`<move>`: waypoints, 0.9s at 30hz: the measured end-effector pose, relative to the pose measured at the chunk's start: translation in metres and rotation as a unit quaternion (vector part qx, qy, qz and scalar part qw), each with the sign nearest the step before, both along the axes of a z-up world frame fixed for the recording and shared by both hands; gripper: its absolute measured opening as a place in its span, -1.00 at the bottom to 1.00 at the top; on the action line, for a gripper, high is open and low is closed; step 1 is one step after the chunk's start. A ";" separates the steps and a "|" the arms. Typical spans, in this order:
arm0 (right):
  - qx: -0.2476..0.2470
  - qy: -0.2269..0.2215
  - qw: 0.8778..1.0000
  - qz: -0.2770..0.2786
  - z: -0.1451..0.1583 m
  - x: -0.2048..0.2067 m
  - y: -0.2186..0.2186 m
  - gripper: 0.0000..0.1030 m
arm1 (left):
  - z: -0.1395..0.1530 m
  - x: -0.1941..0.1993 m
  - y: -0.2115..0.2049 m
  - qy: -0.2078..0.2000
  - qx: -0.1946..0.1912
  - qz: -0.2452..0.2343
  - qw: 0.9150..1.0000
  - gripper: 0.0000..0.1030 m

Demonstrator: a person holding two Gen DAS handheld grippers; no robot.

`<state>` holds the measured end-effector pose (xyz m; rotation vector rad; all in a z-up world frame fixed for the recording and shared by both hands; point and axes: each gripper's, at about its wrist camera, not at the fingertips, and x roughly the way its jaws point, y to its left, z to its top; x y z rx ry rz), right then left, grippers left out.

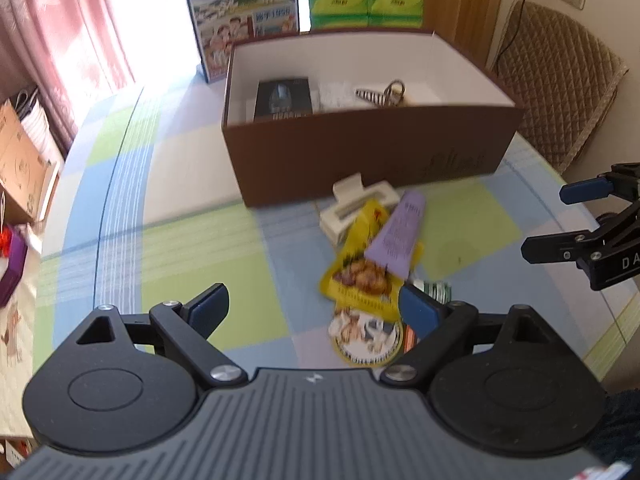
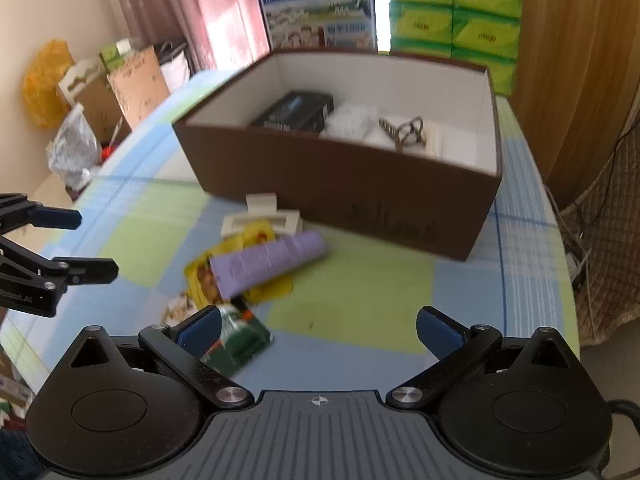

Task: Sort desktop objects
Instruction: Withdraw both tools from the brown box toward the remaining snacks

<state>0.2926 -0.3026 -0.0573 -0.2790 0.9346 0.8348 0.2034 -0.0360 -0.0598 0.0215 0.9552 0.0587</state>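
A lived-in home room: pink curtains [image 1: 60, 20] at a bright window, a quilted chair cushion [image 1: 560, 92], stacked tissue packs [image 2: 456, 8], a milk carton box [image 2: 316, 4], and a checked cloth over the bench [image 1: 168, 208].

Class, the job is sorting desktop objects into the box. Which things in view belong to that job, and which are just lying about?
Part of the job:
brown box
purple tube
yellow packet
white clip
green packet

Lying about:
milk carton
green tissue packs
pink curtain
quilted chair

A tube [image 2: 267, 266] lies on a packet [image 2: 240, 276] before the box [image 2: 360, 188].
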 end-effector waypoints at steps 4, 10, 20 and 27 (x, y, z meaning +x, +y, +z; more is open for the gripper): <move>-0.006 0.014 1.000 0.004 -0.012 -0.002 0.000 0.96 | -0.012 -0.005 0.006 0.017 -0.013 0.015 1.000 0.74; -0.023 0.018 1.000 -0.003 -0.026 0.001 0.000 0.96 | -0.023 -0.008 0.008 0.029 -0.015 0.017 0.999 0.73; -0.048 0.028 0.996 -0.067 -0.041 0.024 -0.023 0.96 | -0.033 0.022 -0.015 0.018 -0.017 -0.048 0.999 0.60; -0.052 0.036 0.991 -0.114 -0.042 0.041 -0.051 0.96 | -0.045 0.066 -0.042 0.017 -0.002 -0.111 0.994 0.44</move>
